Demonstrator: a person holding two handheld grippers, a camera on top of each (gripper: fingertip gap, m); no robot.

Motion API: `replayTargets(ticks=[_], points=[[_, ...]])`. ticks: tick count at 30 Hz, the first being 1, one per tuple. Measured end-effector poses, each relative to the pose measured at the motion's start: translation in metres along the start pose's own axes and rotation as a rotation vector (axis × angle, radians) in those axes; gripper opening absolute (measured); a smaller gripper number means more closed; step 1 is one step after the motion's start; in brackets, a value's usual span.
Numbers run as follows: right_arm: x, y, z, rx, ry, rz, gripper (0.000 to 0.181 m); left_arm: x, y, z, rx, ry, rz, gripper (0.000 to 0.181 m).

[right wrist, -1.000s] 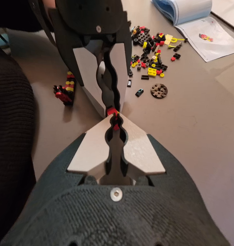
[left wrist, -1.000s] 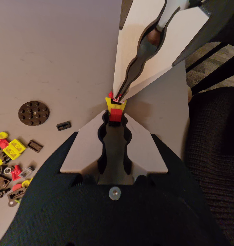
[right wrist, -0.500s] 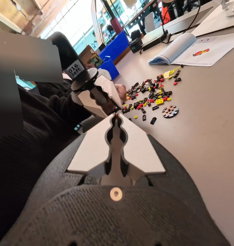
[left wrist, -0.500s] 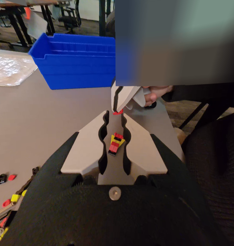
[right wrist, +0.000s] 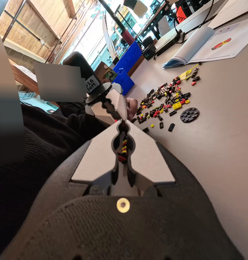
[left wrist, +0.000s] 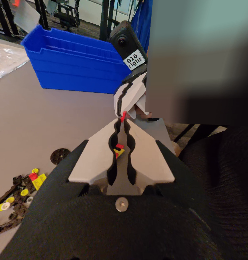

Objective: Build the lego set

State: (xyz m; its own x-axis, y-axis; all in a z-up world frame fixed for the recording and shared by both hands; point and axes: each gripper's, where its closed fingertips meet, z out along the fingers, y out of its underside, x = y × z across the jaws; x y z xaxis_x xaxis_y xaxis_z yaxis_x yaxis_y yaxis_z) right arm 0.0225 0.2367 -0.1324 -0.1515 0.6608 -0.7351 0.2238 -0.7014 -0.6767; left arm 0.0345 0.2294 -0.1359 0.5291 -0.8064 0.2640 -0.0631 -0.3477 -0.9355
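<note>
A small red piece [left wrist: 123, 116] hangs in the air between the two gripper tips. My right gripper [right wrist: 122, 122] is shut on its upper end and reaches down from above in the left wrist view [left wrist: 118, 116]. My left gripper [left wrist: 121, 121] has its fingers drawn in close on the piece's lower end. In the right wrist view the piece [right wrist: 116, 120] pokes out beside the left gripper [right wrist: 117, 117]. A small yellow and red assembly [left wrist: 118, 151] lies on the table below. A long black, red and yellow assembly [right wrist: 124, 149] shows through the right gripper's gap.
A pile of loose black, red and yellow pieces [right wrist: 167, 101] and a dark round plate [right wrist: 189, 115] lie on the grey table. A blue bin [left wrist: 72, 63] stands at the back. An open booklet [right wrist: 205, 49] lies farther off. A person's dark sleeve [right wrist: 50, 140] is close by. Left and right tips are no more than a few centimetres apart.
The left gripper let go of the yellow and red assembly, which now lies on the table. Both grippers rose. The left fingers have since closed in on the red piece held by the right gripper.
</note>
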Motion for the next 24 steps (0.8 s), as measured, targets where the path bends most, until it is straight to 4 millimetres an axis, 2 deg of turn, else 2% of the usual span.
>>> replayTargets(ticks=[1, 4, 8, 12, 15, 19, 24], points=[[0.002, 0.000, -0.001, -0.006, 0.013, -0.012, 0.000, -0.002, 0.000, 0.000, 0.004, 0.004, -0.035, 0.002], [0.008, 0.003, -0.004, -0.039, 0.072, -0.090, 0.004, -0.005, 0.002, -0.001, -0.007, 0.034, -0.144, 0.001], [0.009, 0.003, -0.007, -0.086, 0.174, -0.339, 0.010, -0.008, 0.021, 0.000, -0.108, 0.087, -0.324, 0.001], [0.009, 0.031, -0.001, -0.277, 0.219, -0.597, 0.017, -0.003, 0.046, -0.001, -0.259, 0.155, -0.482, 0.001], [0.018, 0.049, 0.002, -0.413, 0.308, -0.830, 0.019, 0.001, 0.058, -0.001, -0.330, 0.162, -0.495, 0.001], [0.018, 0.048, 0.007, -0.429, 0.404, -1.121, 0.025, 0.007, 0.061, -0.002, -0.364, 0.192, -0.504, 0.001], [0.018, 0.059, 0.011, -0.480, 0.395, -1.223, 0.022, 0.012, 0.063, -0.003, -0.385, 0.211, -0.515, 0.001]])
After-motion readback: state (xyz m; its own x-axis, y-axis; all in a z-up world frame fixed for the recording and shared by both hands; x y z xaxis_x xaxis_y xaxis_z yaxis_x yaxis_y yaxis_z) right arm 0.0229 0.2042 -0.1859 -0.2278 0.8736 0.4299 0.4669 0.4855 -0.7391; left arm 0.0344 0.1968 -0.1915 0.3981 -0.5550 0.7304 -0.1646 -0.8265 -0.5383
